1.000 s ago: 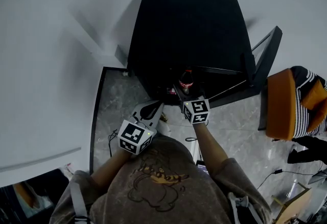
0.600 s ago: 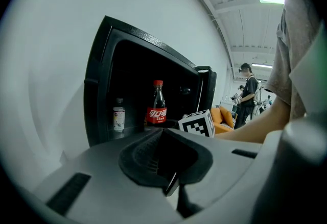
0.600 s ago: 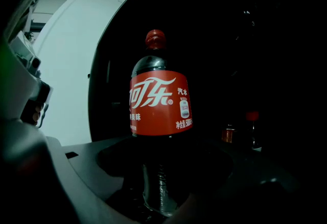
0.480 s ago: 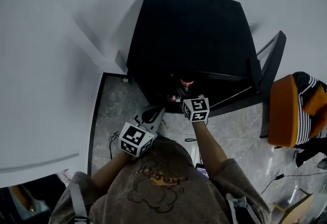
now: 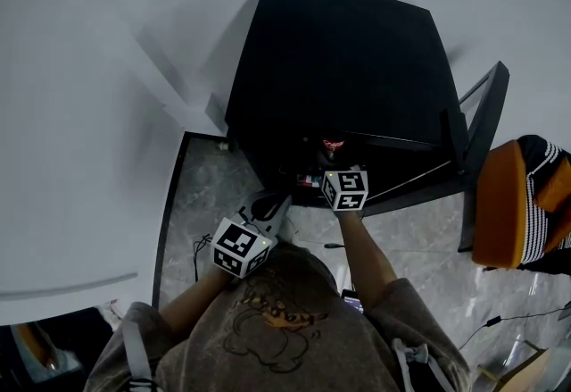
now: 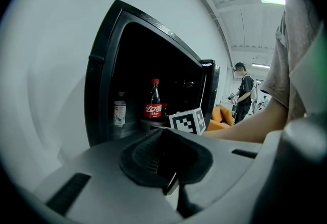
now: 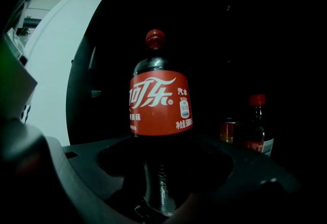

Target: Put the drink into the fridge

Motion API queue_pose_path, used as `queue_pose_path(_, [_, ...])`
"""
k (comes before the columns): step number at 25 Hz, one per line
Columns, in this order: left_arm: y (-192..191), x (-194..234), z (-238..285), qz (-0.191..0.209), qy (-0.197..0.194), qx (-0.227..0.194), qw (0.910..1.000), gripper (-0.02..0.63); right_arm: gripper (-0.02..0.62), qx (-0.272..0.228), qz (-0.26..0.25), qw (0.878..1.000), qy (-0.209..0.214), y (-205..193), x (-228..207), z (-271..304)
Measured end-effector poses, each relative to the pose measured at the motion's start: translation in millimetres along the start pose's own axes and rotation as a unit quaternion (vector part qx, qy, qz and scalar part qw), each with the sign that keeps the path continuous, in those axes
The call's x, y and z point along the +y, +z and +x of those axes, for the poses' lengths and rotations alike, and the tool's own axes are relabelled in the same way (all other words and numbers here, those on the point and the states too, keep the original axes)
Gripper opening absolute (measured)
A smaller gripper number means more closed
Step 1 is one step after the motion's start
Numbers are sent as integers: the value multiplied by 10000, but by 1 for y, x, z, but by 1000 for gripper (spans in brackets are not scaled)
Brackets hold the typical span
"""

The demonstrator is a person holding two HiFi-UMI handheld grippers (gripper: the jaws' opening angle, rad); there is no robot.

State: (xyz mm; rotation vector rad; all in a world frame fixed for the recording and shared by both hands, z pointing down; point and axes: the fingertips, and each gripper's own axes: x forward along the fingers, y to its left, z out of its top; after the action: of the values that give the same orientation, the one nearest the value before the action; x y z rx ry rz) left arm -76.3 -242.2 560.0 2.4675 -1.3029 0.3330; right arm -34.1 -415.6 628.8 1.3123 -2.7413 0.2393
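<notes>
The drink (image 7: 159, 110), centre frame inside the fridge (image 5: 339, 60), is pinched below its label by our right gripper (image 7: 161, 201); we judge it heavy, stiff, slick. Our left gripper (image 6: 171, 184): closed, empty.

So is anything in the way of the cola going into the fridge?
Nothing visible is. The door of the fridge is open, and the cola bottle, held in the jaws of the right gripper, faces the dark inside. A smaller red-capped bottle stands off to its right, not in its path.

Grey-brown, short-sleeved T-shirt (image 5: 287, 353) — 1 cartoon print on it.
</notes>
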Motion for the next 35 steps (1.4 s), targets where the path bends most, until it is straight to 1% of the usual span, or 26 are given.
queue_pose_path(5, [-2,3,6,44,-65,13,10000,5,290,44,32,10000,-40,-7,-3,8])
queue_pose_path(11, [-5,6,14,0,-117,53,9999,5,290,55,92,9999,-67,-15,-11,18])
queue_pose_path(17, [-8,9,19,21,-168,79,9998,5,290,-62,134,9998,-139,-13,-16,30])
queue_pose_path(27, [-5,9,21,-32,-210,148,9997,5,290,-53,89,9999,-71,-17,-14,23])
queue_pose_path(29, [-1,7,20,-50,-209,143,9997,5,290,13,86,9999,-55,-18,-14,23])
queue_pose_path(32, [3,5,17,-127,-187,155,9996,5,290,202,250,9995,-43,-26,-15,22])
queue_pose_path(35, [3,4,15,-162,-181,167,9996,5,290,223,456,9987,1,-26,-16,19])
